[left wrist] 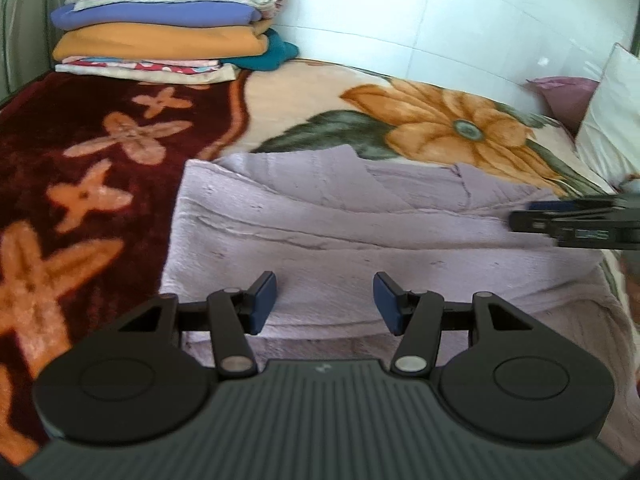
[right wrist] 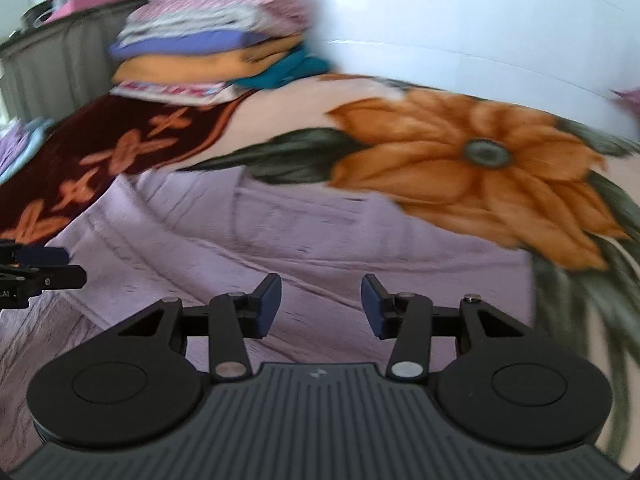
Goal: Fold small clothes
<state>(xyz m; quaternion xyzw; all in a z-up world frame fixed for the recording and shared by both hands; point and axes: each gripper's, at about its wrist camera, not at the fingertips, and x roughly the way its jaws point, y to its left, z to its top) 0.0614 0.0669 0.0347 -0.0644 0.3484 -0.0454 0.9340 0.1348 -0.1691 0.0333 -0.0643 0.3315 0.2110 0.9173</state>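
- A bed [left wrist: 100, 140] under one flowered blanket [left wrist: 440, 120], with one stack of folded clothes [left wrist: 168, 20] by the wall.
- One lilac garment [left wrist: 320, 232] lies flat, long axis left to right.
- Two grippers: left gripper [left wrist: 325, 302] and right gripper [right wrist: 321, 306] hover over it, jaws apart, empty.

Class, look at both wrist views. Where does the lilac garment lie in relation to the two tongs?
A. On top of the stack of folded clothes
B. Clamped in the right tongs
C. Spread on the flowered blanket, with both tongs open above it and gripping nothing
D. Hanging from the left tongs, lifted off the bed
C: the lilac garment lies on the flowered blanket, and the left tongs and right tongs gape open, empty.
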